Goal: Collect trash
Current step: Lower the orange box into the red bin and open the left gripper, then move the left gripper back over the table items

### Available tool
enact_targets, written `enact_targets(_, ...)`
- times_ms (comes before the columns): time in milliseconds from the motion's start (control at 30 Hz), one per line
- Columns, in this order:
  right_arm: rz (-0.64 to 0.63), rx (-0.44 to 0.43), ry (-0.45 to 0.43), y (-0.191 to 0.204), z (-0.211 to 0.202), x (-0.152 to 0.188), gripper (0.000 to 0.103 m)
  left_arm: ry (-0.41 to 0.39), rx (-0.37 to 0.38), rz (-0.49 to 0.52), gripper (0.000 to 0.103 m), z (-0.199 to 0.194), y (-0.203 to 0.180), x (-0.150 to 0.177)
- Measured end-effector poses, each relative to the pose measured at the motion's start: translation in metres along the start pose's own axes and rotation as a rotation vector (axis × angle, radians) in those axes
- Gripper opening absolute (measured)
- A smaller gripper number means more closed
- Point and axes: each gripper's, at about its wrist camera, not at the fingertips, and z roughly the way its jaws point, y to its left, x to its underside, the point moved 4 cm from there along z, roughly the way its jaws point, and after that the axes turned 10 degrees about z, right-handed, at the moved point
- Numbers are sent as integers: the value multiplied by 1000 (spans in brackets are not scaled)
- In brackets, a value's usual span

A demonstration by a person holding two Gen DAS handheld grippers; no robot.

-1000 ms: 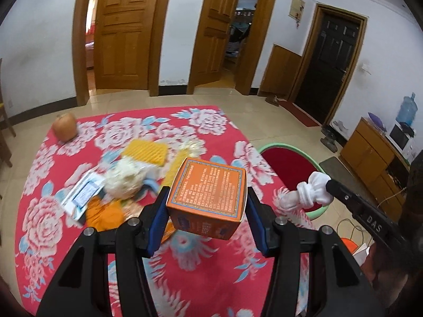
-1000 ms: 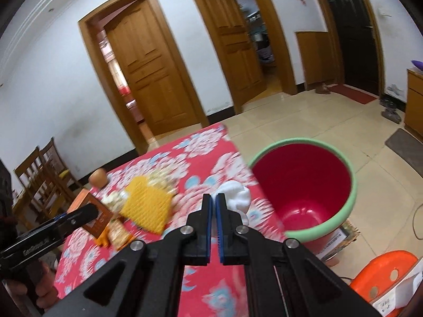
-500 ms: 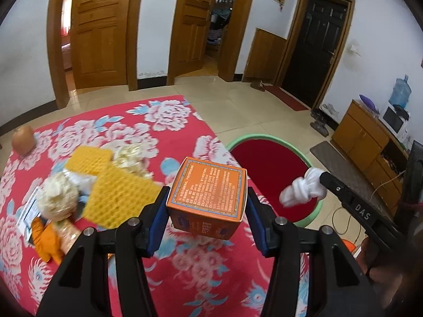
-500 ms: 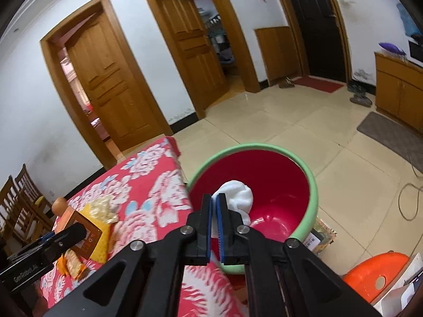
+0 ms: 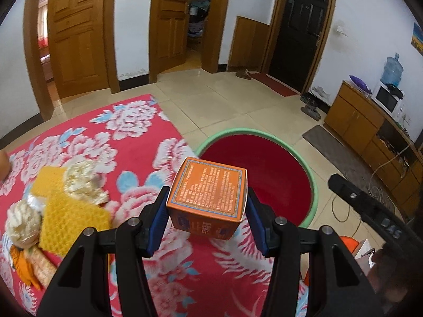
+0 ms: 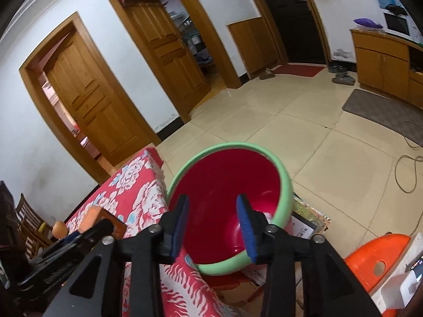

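My left gripper (image 5: 207, 218) is shut on an orange cardboard box (image 5: 208, 192) and holds it above the table's right edge, beside the red bin with a green rim (image 5: 312, 182). My right gripper (image 6: 212, 224) is open and empty over the bin (image 6: 286, 185). A bit of white shows low inside the bin (image 6: 268, 216), behind my right finger. The box (image 6: 101, 219) also shows at the left of the right wrist view. The right gripper's body (image 5: 367, 208) shows at the right of the left wrist view.
On the red floral tablecloth (image 5: 127, 142) lie yellow foam nets (image 5: 68, 222), crumpled white wrappers (image 5: 84, 182) and orange scraps (image 5: 23, 264). An orange stool (image 6: 375, 253) stands right of the bin. An onion (image 6: 59, 228) sits at the table's far end.
My right gripper moved over the bin, opened and let go of the white tissue wad. My left gripper carried the orange box right, toward the bin.
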Motion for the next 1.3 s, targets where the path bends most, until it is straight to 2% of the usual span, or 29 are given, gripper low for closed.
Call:
enact_targets(67, 20, 0, -1, -6, -3, -3, 49, 15, 21, 2, 55, 10, -8, -1)
enact_targets(333, 71, 11, -16, -24, -11, -7, 50, 56, 56, 53, 55, 39, -36, -3)
enact_targets(400, 61, 12, -19, -24, -10, -8, 53, 51, 57, 58, 55, 41, -39, -5)
enact_targets(500, 70, 13, -15, -26, -8, -7, 54, 42, 54, 62, 66, 43, -39, -9)
enact_targets(567, 76, 20, -15, -28, -8, -7, 54, 29, 37, 60, 79, 42, -37, -12)
enact_targets(600, 79, 22, -14, -28, -7, -8, 54, 23, 24, 56, 80, 40, -36, -13)
enact_targets(867, 57, 7, -11, -23, -9, -7, 55, 26, 6, -2, 80, 30, -23, -9)
enact_targets(1300, 3, -46, 24, 1, -23, 8, 59, 4, -62, -54, 80, -17, 7, 7)
